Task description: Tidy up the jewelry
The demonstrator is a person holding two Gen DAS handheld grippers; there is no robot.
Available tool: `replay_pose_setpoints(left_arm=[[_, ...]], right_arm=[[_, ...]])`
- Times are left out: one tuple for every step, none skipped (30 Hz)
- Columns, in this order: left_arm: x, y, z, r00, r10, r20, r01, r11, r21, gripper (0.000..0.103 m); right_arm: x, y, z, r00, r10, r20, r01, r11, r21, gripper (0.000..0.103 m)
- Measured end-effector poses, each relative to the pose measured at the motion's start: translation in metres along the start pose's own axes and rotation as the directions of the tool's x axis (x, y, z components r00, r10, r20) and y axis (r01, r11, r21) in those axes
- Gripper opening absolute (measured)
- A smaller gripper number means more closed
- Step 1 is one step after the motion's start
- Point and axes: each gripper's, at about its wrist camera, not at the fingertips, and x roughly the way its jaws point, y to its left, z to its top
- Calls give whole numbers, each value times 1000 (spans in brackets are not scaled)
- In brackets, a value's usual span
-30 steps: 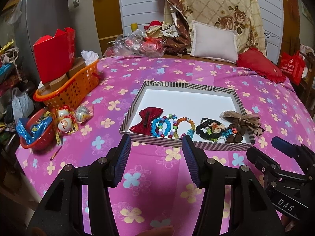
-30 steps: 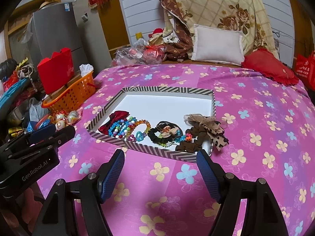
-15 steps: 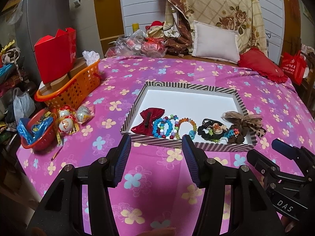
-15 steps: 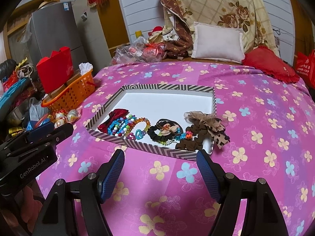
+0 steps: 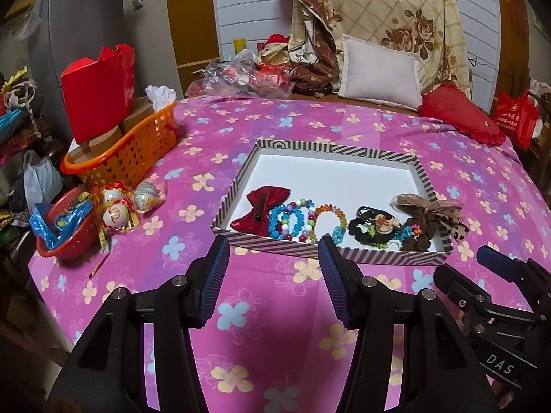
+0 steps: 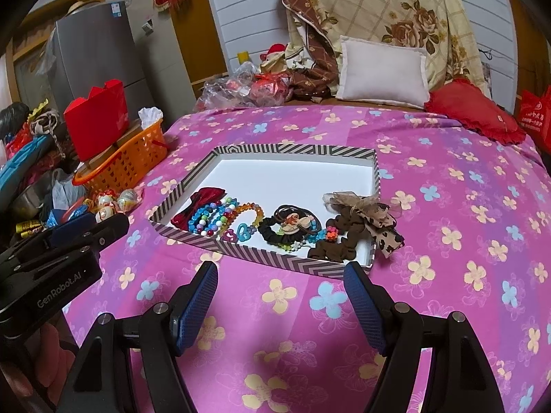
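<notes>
All the jewelry (image 5: 320,220) lies in a row along the near side of the striped box (image 5: 330,148) on the bed (image 5: 465,158), so little looks left, and both the left gripper (image 5: 273,275) and right gripper (image 6: 280,299) have jaws apart, holding nothing.

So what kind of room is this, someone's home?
Most likely a lived-in bedroom: a bed under a pink flowered sheet, a white pillow and folded quilt at its head, and a grey fridge beside household clutter.

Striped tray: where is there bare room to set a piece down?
The striped tray is bare white across its far half, behind the red bow, beaded bracelets and black hair ties. The near edge is crowded; the leopard bow overhangs the right corner.
</notes>
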Motion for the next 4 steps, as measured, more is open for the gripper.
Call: replay_pose_setpoints(left_arm=[[0, -1, -1, 1000, 4, 1, -4, 1000, 3, 53], [0, -2, -1, 1000, 5, 0, -5, 1000, 5, 53], [1, -3, -2, 1000, 2, -3, -2, 1000, 5, 53], [1, -2, -3, 1000, -5, -9, 5, 1000, 1, 53]], right_arm=[[0, 0, 0, 1000, -1, -1, 1, 1000, 2, 73], [0, -2, 0, 1000, -1, -2, 1, 1000, 4, 73], [1, -4, -1, 1000, -2, -3, 2, 1000, 7, 73], [0, -6, -1, 1000, -3, -3, 3, 1000, 9, 73]])
